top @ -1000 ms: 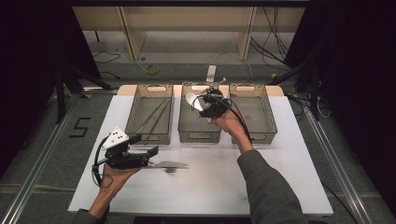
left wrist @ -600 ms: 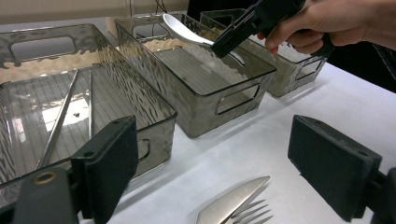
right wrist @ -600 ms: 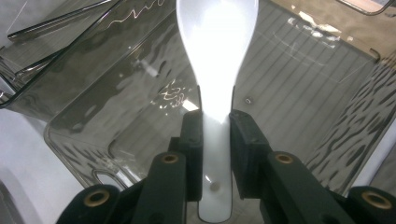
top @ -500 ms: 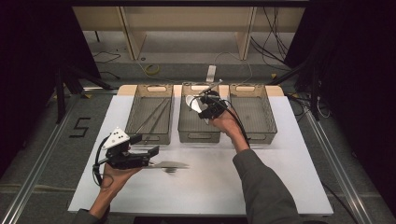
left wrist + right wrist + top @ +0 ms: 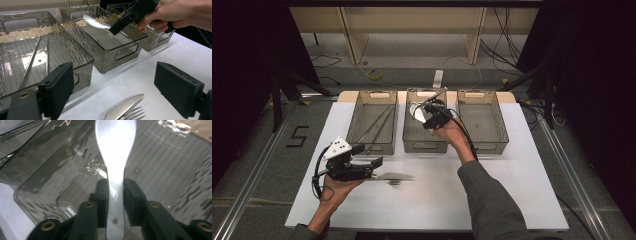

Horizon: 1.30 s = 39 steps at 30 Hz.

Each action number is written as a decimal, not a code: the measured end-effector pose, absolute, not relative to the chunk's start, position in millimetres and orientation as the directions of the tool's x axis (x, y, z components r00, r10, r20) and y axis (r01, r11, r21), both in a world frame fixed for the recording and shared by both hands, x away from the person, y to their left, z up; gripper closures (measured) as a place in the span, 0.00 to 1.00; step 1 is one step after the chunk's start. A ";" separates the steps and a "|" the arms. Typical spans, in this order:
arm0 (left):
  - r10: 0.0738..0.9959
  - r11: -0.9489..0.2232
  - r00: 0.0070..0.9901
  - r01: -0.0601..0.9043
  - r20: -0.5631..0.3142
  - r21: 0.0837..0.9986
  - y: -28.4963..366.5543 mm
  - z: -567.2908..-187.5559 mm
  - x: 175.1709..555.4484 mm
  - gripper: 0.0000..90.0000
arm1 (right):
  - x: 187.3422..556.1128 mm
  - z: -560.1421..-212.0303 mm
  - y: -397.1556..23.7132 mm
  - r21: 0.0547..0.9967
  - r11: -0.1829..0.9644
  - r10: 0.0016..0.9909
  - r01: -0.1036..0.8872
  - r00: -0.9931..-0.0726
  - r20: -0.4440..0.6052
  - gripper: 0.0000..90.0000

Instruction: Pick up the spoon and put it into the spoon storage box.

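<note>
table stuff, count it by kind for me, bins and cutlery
bins: 3, left, middle, right
chopsticks: 2, in the left bin
spoons: 1, white, between the right gripper's jaws over the middle bin
forks: 1, on the table
total: 7

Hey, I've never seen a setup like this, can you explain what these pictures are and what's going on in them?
A person works at a white table with a hand-held two-jaw gripper in each hand. One camera looks down from above; the other two ride on the grippers.

Three clear bins stand in a row. The left bin holds chopsticks.

The right gripper holds a white spoon by its handle above the middle bin; its jaws have just been opening a little.

The left gripper is open just above a metal fork on the table.
</note>
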<state>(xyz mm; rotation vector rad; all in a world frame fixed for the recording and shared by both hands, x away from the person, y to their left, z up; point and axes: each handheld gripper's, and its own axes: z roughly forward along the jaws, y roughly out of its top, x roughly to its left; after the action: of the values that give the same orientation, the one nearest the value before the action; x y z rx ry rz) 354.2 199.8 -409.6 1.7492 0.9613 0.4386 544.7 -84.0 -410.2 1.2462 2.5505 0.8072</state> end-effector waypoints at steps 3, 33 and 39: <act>0.779 -0.131 0.609 0.396 -0.153 0.909 200.3 -409.7 354.4 0.17 | 543.9 -408.3 -83.8 0.559 0.493 0.770 0.667 -0.633 0.077 0.73; 0.828 -0.148 0.538 0.482 -0.158 0.864 211.1 -417.6 371.3 0.18 | 433.8 -386.0 -136.6 0.746 0.452 0.657 0.490 -0.748 0.093 0.43; 0.839 -0.133 0.516 0.504 -0.174 0.853 217.1 -421.2 378.6 0.18 | 415.7 -394.2 -156.5 0.765 0.425 0.659 0.483 -0.745 0.103 0.43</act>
<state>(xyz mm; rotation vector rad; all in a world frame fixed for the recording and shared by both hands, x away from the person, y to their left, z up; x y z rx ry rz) 378.6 217.1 -421.2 1.7914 1.1235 0.4338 415.7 -156.5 -394.2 1.0041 2.4661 1.2177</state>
